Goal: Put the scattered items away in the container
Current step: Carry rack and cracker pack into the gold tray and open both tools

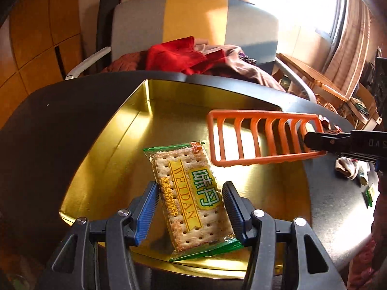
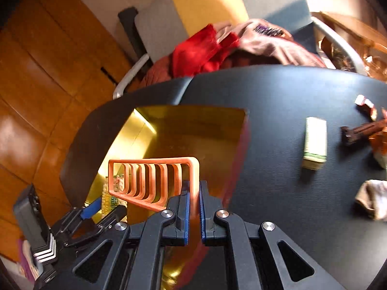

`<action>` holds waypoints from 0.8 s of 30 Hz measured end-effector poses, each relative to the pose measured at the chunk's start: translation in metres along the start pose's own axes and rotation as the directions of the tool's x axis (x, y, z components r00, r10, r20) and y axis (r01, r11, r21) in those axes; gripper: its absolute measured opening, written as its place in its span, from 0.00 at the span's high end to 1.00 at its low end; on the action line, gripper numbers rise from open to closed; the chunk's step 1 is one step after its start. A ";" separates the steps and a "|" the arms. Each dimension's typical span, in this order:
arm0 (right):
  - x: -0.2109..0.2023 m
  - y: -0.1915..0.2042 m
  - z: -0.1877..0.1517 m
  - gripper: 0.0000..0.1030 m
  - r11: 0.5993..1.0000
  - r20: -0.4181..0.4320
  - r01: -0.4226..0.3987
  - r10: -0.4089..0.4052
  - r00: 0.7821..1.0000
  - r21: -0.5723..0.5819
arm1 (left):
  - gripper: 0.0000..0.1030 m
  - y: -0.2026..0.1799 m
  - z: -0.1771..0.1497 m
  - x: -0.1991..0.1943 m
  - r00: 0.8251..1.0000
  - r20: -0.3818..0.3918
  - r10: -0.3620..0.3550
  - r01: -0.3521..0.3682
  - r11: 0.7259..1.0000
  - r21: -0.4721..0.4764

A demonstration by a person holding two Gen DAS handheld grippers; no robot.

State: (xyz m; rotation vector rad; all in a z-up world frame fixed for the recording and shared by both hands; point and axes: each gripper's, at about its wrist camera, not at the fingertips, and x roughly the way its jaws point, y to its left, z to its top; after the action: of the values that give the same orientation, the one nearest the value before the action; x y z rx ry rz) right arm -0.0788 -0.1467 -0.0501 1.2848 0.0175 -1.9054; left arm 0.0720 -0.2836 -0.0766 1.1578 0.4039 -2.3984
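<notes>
A gold tin lies open on the black table. A cracker packet with a green wrapper lies inside it, between the open fingers of my left gripper. My right gripper is shut on one end of an orange slotted rack and holds it above the tin. From the left wrist view the rack hangs over the tin's right part, with the right gripper at its right end. The left gripper shows at lower left in the right wrist view.
On the table right of the tin lie a pale green box, a brown bar-shaped item, a candy wrapper and a crumpled cloth. A chair with red and brown clothes stands behind the table.
</notes>
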 end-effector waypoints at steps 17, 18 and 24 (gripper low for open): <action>0.050 0.014 -0.012 0.70 0.999 -0.076 0.044 -0.043 0.996 0.009 | 0.48 0.027 -0.006 0.003 0.999 -0.012 0.037 -0.037 0.997 -0.068; 0.046 0.013 -0.013 0.70 0.999 -0.067 0.043 -0.042 0.997 0.009 | 0.48 0.025 -0.006 0.000 1.000 -0.007 0.029 -0.030 0.997 -0.069; 0.010 0.001 -0.026 0.59 0.999 0.026 0.029 -0.030 0.999 0.032 | 0.43 0.000 -0.004 -0.024 0.998 0.031 -0.049 0.050 0.998 -0.035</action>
State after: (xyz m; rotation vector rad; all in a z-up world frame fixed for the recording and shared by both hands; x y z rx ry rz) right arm -0.0599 -0.1426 -0.0699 1.2867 -0.0076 -1.9543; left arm 0.0875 -0.2756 -0.0601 1.1070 0.4692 -2.4372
